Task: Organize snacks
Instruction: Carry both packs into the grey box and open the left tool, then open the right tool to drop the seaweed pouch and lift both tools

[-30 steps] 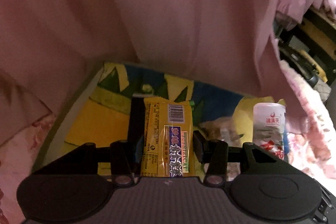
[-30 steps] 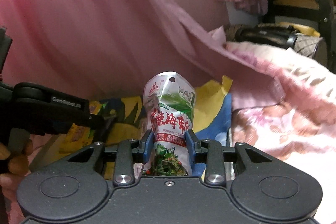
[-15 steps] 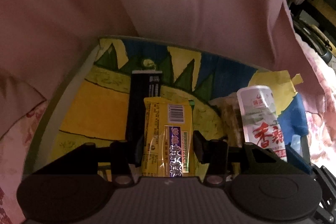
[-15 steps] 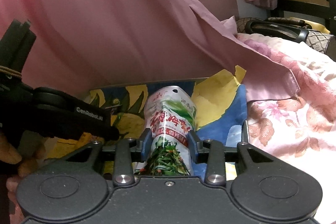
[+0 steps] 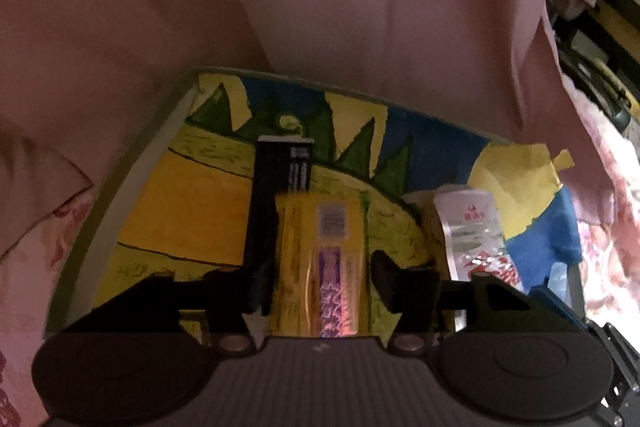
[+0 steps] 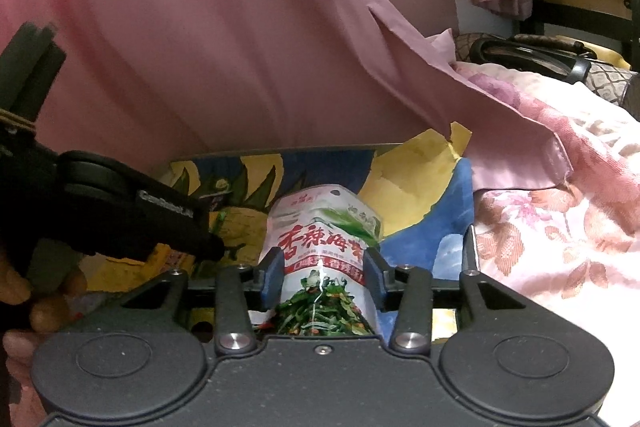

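While between the fingers (image 6: 275,277) — seaweed pouch (image 6: 324,267).

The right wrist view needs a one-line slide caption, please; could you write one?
Right gripper clamps a seaweed snack pouch above the painted tray.

Tray's (image 5: 120,195) left seems free; black packet (image 5: 276,179) blocks centre.

Snack packets, three in view — one yellow packet (image 5: 320,259), one black packet (image 5: 276,203), one white seaweed pouch (image 6: 324,259). Grippers, two — left gripper (image 5: 320,287), right gripper (image 6: 324,279). Painted tray (image 5: 132,167), one. Pink curtain (image 5: 320,7), one. Floral bedcover (image 6: 560,227), one.
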Available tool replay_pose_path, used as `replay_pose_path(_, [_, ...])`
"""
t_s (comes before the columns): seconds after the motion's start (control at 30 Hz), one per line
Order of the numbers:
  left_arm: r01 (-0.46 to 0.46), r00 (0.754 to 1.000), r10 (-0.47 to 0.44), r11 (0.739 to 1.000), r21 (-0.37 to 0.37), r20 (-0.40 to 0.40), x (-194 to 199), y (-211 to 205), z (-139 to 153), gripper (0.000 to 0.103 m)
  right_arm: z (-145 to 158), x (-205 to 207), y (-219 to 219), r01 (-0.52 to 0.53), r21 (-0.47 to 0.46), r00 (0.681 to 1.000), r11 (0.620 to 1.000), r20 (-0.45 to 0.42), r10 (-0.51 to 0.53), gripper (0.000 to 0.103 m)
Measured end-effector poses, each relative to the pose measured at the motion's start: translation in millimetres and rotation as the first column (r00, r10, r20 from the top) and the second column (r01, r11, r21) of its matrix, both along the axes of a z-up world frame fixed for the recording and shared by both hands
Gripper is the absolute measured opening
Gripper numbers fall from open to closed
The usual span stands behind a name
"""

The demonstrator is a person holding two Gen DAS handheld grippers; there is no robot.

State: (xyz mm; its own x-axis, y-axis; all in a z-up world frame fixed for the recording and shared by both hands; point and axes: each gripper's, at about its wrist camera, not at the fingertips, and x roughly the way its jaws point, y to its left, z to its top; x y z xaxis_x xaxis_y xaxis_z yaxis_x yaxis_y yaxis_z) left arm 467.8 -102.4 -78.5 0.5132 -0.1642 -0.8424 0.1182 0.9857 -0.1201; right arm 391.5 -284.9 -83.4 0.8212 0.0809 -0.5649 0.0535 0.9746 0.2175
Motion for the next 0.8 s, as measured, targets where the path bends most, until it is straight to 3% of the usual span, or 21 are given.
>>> replay_pose_path(0.1, [-0.011,0.999,0.011,1.0,-0.009,0.032,-4,4,10,0.078,3,-3,-1,-0.001,0.005,1.0,1.0,0.009,0.0,0.054])
replay_pose_path(0.43, [-0.054,0.988,0.062,0.997,-0.056,0.143,-34,22,53,0.093,35,-27,-2,0.0,0.003,0.997,1.0,0.074,0.0,0.08])
replay_pose_path(0.67, [-0.074,0.955,0.097,0.993,-0.09,0.282,-77,37,94,0.102,74,-63,2,-0.01,-0.027,0.986,1.0,0.165,0.014,0.097])
replay_pose_path(0.8, [-0.062,0.928,0.093,0.993,-0.096,0.361,-107,47,115,0.102,91,-88,7,-0.009,-0.055,0.976,0.998,0.218,0.021,0.101])
